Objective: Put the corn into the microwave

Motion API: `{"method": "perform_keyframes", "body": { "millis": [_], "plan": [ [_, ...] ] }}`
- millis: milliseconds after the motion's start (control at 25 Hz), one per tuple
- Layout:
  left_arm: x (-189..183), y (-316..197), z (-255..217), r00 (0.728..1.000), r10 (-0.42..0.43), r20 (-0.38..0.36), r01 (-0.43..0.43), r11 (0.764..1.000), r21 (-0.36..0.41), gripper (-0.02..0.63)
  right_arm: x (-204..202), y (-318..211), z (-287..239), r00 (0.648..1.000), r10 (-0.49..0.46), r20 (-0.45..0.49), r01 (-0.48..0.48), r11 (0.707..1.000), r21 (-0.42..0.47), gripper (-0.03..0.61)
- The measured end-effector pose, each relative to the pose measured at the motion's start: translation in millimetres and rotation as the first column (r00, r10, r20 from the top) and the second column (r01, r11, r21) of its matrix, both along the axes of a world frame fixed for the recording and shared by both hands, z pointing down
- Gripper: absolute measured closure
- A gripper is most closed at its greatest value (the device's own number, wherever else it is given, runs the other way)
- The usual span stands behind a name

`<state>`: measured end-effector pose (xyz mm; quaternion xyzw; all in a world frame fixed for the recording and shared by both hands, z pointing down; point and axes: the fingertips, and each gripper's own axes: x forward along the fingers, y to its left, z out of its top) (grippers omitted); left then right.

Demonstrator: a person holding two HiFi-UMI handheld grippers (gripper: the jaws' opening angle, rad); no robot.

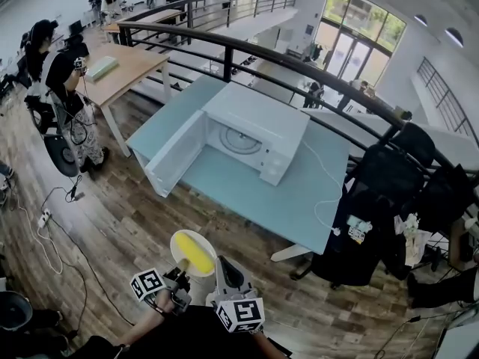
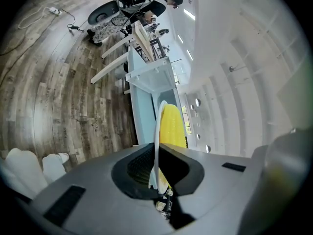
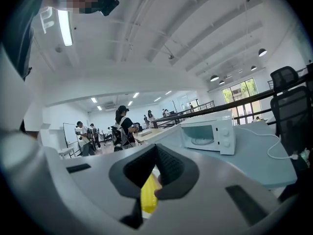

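A yellow cob of corn (image 1: pixel 194 256) lies on a round white plate (image 1: pixel 182 240), held low over the wooden floor in front of the table. My left gripper (image 1: pixel 182 271) is shut on the plate's near rim (image 2: pixel 157 131), with the corn (image 2: pixel 172 129) just beyond its jaws. At the plate's right side, my right gripper (image 1: pixel 219 268) is also shut on the rim, and the corn's end (image 3: pixel 148 196) shows between its jaws (image 3: pixel 149 190). The white microwave (image 1: pixel 254 129) stands on the pale blue table (image 1: pixel 299 193) ahead, its door (image 1: pixel 176 155) swung open to the left.
Black office chairs (image 1: pixel 389 178) with clothes crowd the table's right end. A dark railing (image 1: pixel 299 66) runs behind the table. People (image 1: pixel 67 88) stand by a wooden table (image 1: pixel 120 69) at the left. Cables (image 1: pixel 45 215) lie on the floor at the left.
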<state>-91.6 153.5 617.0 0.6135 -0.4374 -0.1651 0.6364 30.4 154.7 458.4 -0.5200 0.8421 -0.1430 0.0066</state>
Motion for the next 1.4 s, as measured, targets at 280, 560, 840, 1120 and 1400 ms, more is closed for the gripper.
{"method": "perform_keyframes", "body": {
  "millis": [280,560,840,1120,1400],
  "plan": [
    [23,-13,0,1.0,0.008,0.002,-0.009,1.0,0.01,0.595,19,-17,-5,1.0,-0.009,0.002,0.009,1.0,0.011,0.569],
    [35,-27,0,1.0,0.014,0.0,-0.014,1.0,0.004,0.595,31,-28,-2,1.0,-0.006,0.014,0.006,1.0,0.01,0.569],
    [43,-47,-4,1.0,0.018,0.002,-0.019,1.0,0.017,0.595,50,-42,-2,0.999,0.041,0.024,-0.041,0.999,0.016,0.569],
    [46,-65,-2,1.0,0.006,-0.004,-0.006,1.0,0.015,0.595,59,-55,-4,0.998,0.054,0.01,-0.055,0.998,0.022,0.569],
    [52,-84,4,1.0,0.0,-0.012,0.0,1.0,0.01,0.595,72,-72,3,0.997,0.078,0.003,-0.078,0.997,0.015,0.569]
  ]
}}
